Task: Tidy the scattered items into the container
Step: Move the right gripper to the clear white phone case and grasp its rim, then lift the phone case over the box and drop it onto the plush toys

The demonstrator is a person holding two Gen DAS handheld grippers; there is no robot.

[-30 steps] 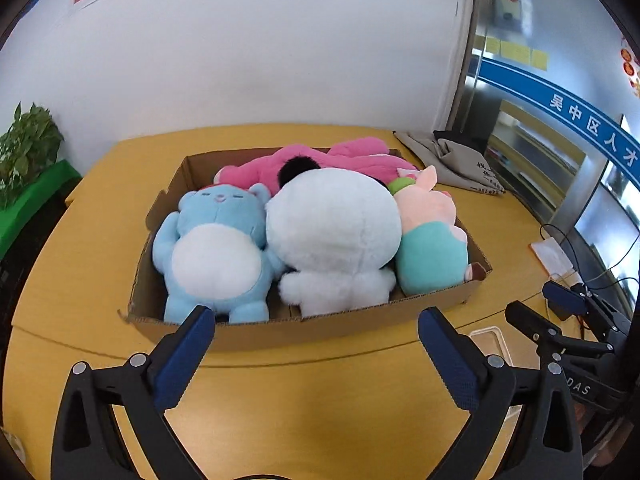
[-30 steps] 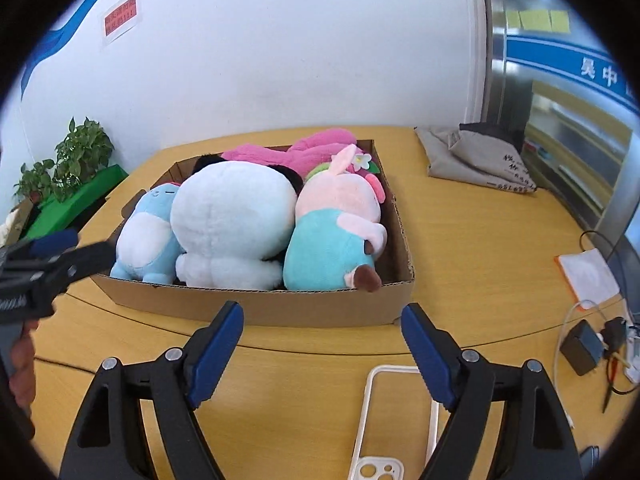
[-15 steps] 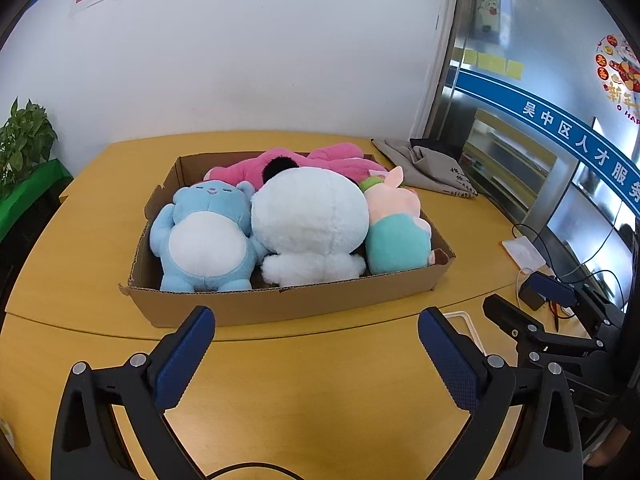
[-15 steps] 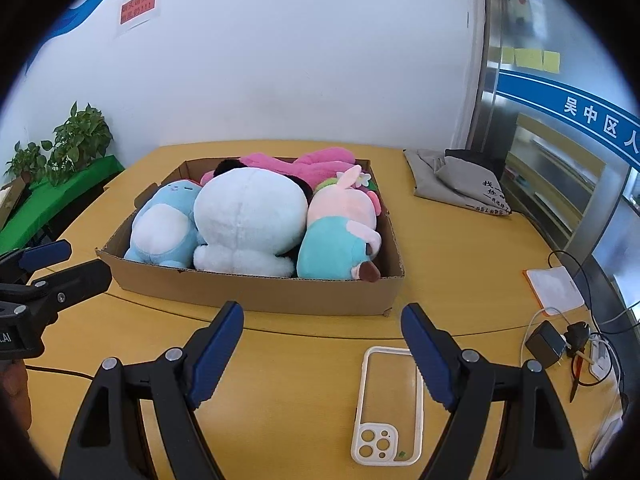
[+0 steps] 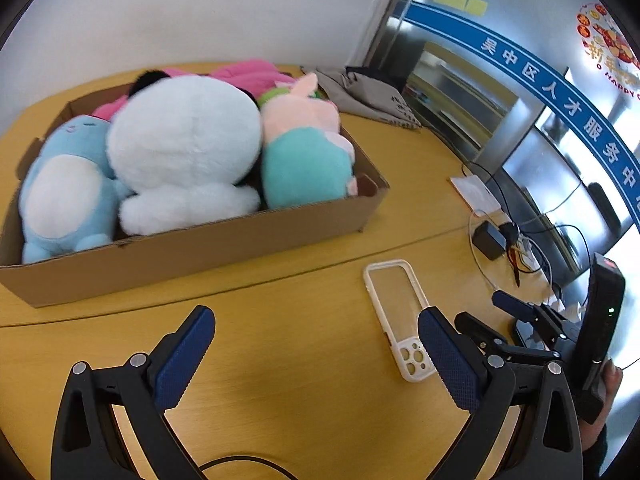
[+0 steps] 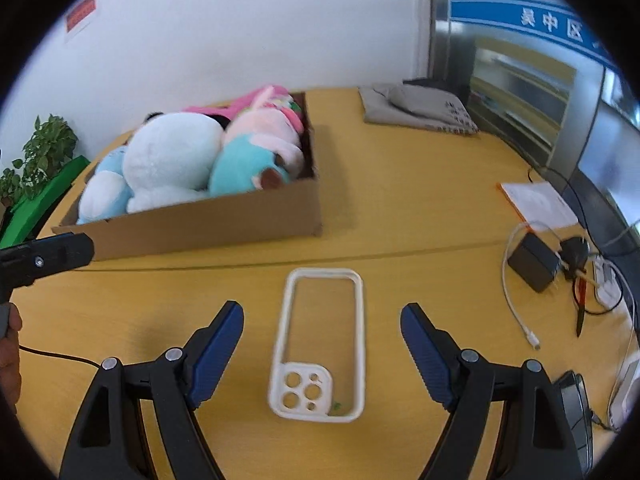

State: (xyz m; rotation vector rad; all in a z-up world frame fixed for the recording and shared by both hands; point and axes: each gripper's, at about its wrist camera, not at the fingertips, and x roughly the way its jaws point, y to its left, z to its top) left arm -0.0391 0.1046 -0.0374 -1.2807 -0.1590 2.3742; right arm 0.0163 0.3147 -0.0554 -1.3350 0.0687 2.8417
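The right tongs (image 6: pixel 322 322) stand wide open with nothing between their blue pads (image 6: pixel 218 354), pointing down at the counter (image 6: pixel 400 216). Directly ahead of them, between the lines of the two fingers but clear of both, lies a white phone case (image 6: pixel 320 340) flat on the wood, its camera cut-outs toward the tongs. The left tongs (image 5: pixel 316 354) are likewise spread and empty over bare counter; in their view the phone case (image 5: pixel 396 316) sits just to the right, near the inner edge of the right-hand pad (image 5: pixel 448 364).

Farther out stands the cardboard box (image 5: pixel 192 248), resting on the counter and packed with soft toys: a blue plush (image 5: pixel 64 188) at the left, a large white plush (image 5: pixel 184 156) in the middle, a pink-and-teal plush (image 5: pixel 304 148) at the right, and a pink one (image 5: pixel 248 70) behind them.

To the right of the phone case lie a black charger (image 6: pixel 534 262) with a white cable (image 6: pixel 516 304) and a white paper (image 6: pixel 536 202). A grey folded bag (image 6: pixel 416 110), perhaps cloth though it is blurred, rests at the counter's far side. A potted plant (image 6: pixel 44 156) stands at the left edge.
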